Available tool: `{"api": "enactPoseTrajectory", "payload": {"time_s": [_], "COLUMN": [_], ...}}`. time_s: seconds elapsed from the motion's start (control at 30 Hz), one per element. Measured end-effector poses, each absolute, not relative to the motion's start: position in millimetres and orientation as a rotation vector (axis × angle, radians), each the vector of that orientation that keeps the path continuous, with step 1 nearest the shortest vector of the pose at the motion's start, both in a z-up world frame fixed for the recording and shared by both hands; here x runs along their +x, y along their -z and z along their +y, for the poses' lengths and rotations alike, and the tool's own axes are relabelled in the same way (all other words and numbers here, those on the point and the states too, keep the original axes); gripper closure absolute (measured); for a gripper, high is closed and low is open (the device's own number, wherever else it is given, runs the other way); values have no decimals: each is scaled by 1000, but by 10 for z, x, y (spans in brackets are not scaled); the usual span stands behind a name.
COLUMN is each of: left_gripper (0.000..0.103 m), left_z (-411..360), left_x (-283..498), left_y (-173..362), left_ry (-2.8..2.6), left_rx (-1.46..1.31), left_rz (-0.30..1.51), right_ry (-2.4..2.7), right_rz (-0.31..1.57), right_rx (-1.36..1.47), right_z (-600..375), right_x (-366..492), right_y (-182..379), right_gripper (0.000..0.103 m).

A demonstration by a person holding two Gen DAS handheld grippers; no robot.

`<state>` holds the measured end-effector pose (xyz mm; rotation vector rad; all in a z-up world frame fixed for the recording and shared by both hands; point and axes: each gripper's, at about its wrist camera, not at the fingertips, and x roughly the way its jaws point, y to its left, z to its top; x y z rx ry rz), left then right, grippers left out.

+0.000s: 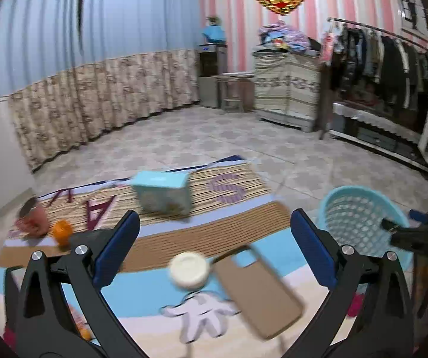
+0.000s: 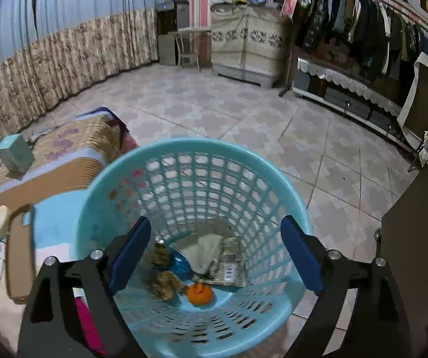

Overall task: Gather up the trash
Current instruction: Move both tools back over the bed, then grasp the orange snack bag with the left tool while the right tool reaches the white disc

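the right gripper (image 2: 215,253) hangs over the blue basket (image 2: 115,179), jaws spread wide with nothing between them. at the basket's bottom lie an orange peel (image 2: 199,293), brown scraps (image 2: 163,280), a blue wrapper (image 2: 181,264) and a printed packet (image 2: 229,264). the left gripper (image 1: 214,247) is over the patterned mat (image 1: 142,283), jaws wide and empty. near the mat's front edge lie a white lid (image 1: 188,270) and a tan phone case (image 1: 258,292); a teal box (image 1: 163,192) stands toward its far edge, an orange piece (image 1: 62,232) by its left edge.
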<state>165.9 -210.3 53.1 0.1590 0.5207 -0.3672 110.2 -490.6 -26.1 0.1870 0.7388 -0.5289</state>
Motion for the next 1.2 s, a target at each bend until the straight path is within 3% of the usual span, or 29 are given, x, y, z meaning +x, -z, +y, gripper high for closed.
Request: {"api": "enactPoseTrajectory", "payload": {"time_s": [0.33,0.77,1.0,1.2], "left_gripper": [5,7,35,44], "left_z": [-885,269,520,514], "left_x": [1593,1791,2007,2212], "left_y": [-215,310,550,647], "left_ry": [202,53,70,79], "left_rx": [128,46,13,15], "left_rz": [608,702,769,796], "right_ry": [383,223,180,163], "right_rz": [602,644,678,699], "right_rx": [115,21,37,34], "right_z": [-3677,-2527,-2349,-2310], "right_x": [1097,1386,1539,1653], "right_y": [81,312,398,455], "right_gripper": [8,8,8,8]}}
